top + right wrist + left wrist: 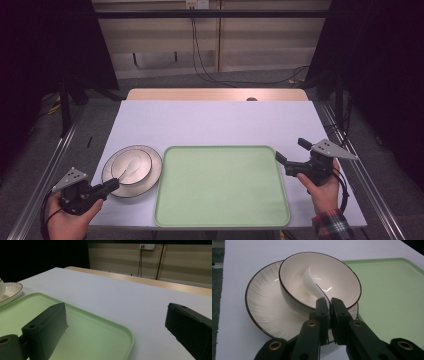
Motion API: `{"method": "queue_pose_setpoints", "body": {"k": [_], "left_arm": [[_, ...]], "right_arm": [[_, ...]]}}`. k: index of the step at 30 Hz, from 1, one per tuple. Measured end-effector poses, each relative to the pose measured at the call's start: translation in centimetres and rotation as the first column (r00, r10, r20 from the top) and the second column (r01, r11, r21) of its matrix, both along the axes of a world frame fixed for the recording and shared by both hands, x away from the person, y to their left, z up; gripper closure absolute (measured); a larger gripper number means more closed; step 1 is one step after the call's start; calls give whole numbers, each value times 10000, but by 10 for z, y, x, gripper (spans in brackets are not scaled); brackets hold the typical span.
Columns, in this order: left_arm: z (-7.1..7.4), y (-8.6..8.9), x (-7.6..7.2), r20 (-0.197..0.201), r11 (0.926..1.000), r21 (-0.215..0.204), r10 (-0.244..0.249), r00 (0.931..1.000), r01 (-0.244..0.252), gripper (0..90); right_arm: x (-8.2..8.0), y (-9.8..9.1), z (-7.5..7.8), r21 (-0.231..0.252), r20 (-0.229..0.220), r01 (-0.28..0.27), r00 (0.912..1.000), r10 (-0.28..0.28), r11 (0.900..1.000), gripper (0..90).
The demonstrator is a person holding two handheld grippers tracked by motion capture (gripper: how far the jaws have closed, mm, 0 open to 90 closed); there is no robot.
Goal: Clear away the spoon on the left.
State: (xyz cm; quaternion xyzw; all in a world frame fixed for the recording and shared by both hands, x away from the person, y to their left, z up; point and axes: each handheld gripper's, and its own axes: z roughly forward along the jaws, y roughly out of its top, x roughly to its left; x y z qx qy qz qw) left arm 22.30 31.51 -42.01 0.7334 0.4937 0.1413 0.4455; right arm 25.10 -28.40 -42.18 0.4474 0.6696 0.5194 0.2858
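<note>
A cream bowl (131,165) with a dark rim stands on a ribbed cream plate (151,174) at the table's left, and a white spoon (131,166) lies in it. In the left gripper view the spoon (312,283) curves up out of the bowl (294,277), and my left gripper (329,303) is shut on its handle end over the plate (262,300). A pale green tray (222,185) lies mid-table. My right gripper (295,151) stands open at the tray's right edge with nothing between its fingers (47,327). The tray's corner (100,332) lies under its jaws.
The white table top (215,122) runs back to a wooden strip (215,94). Metal rails (45,175) flank the table on both sides. Cables (200,65) hang down the back wall. The plate's rim (10,290) shows far left in the right gripper view.
</note>
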Motion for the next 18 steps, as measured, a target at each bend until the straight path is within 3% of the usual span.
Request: {"method": "queue_pose_setpoints", "body": {"k": [6, 18], "left_arm": [[0, -1, 2, 67, 9996, -292, -5, 10000, 7, 851], [10, 0, 13, 611, 9975, -688, 203, 9979, -161, 853]], "right_arm": [[0, 0, 0, 29, -10, -3, 10000, 3, 10000, 37], [-7, -5, 2, 10, 44, 165, 9999, -165, 9999, 34]]}}
